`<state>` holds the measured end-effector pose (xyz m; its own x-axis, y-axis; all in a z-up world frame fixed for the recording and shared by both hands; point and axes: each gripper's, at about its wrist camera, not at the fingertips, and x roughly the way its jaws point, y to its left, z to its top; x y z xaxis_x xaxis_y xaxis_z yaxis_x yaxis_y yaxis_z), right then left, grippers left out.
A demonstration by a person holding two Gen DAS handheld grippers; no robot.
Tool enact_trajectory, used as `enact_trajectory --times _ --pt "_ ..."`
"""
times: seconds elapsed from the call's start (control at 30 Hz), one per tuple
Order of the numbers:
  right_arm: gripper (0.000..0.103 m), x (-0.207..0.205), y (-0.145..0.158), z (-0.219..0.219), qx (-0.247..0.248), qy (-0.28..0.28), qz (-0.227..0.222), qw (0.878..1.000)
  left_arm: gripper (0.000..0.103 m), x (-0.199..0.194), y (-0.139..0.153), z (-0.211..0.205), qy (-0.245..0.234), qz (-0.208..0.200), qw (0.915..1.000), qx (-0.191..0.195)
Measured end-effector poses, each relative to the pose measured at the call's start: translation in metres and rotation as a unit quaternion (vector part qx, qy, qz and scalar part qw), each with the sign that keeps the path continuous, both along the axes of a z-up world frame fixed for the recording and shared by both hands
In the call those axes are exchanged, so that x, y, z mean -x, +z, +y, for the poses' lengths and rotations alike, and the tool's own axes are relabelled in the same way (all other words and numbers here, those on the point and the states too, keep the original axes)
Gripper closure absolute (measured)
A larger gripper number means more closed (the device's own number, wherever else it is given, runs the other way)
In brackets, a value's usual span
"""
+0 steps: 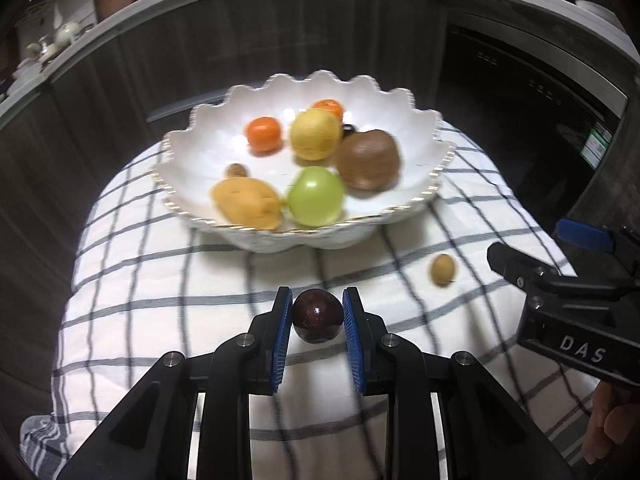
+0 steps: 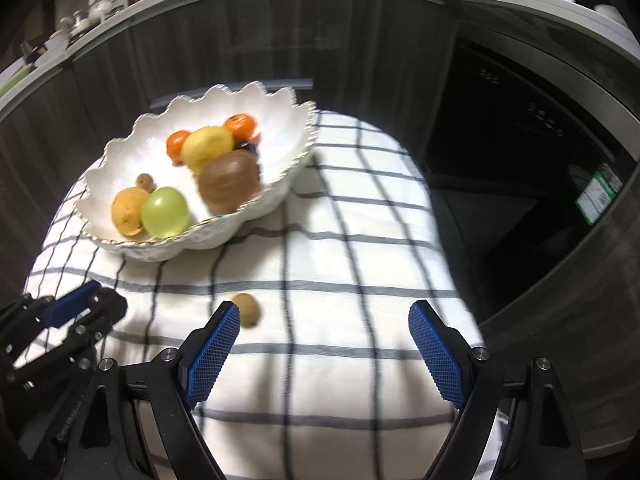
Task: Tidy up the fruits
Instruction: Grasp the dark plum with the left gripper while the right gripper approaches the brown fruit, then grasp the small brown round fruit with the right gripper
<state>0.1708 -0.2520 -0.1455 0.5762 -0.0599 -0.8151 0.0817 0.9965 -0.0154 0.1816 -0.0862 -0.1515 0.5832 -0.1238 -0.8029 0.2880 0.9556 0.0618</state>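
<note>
My left gripper [image 1: 317, 312] is shut on a dark purple plum [image 1: 318, 315] and holds it above the checked cloth, in front of the white scalloped bowl [image 1: 200, 132]. The bowl holds several fruits: two oranges, a lemon [image 1: 316, 134], a brown kiwi [image 1: 368, 159], a green grape-like fruit [image 1: 316, 197] and a yellow-orange fruit [image 1: 246, 204]. A small tan fruit [image 2: 249, 309] lies on the cloth, just beyond the left finger of my open, empty right gripper [image 2: 326, 314]. The tan fruit also shows in the left wrist view [image 1: 443, 269]. The left gripper shows in the right wrist view [image 2: 94, 300].
The white cloth with dark checks [image 2: 340, 240] covers a small table. Dark wood cabinet fronts [image 1: 160, 60] stand behind it, and a dark appliance door [image 2: 520, 152] is at the right. The bowl [image 2: 280, 120] sits at the cloth's far left.
</note>
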Motion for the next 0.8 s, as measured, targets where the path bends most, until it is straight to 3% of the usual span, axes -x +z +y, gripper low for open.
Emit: enact_trajectory --times 0.17,0.23,0.33,0.47,0.53,0.67,0.8 --pt "0.024 -0.012 -0.009 0.022 -0.004 0.026 0.006 1.0 0.077 -0.003 0.001 0.022 0.025 -0.006 0.9997 -0.004" --pt "0.035 -0.017 -0.013 0.026 -0.006 0.032 0.012 0.999 0.077 -0.005 0.0 0.028 0.032 -0.005 0.9995 -0.004" --pt "0.043 -0.023 -0.021 0.031 -0.011 0.038 0.024 0.999 0.077 -0.006 -0.003 0.034 0.04 -0.002 0.9992 0.0" --pt "0.046 -0.027 -0.029 0.035 -0.008 0.041 0.033 0.999 0.077 -0.008 -0.004 0.038 0.044 0.001 0.999 0.003" --pt "0.054 -0.029 -0.033 0.036 -0.008 0.042 0.039 0.998 0.077 -0.009 -0.005 0.039 0.045 0.002 0.999 0.005" --pt "0.059 -0.031 -0.041 0.038 -0.01 0.042 0.05 0.998 0.077 -0.009 -0.007 0.041 0.046 0.003 0.9989 0.005" --pt "0.077 -0.032 -0.045 0.039 -0.012 0.047 0.059 0.997 0.077 -0.009 -0.008 0.042 0.047 0.005 0.9989 0.006"
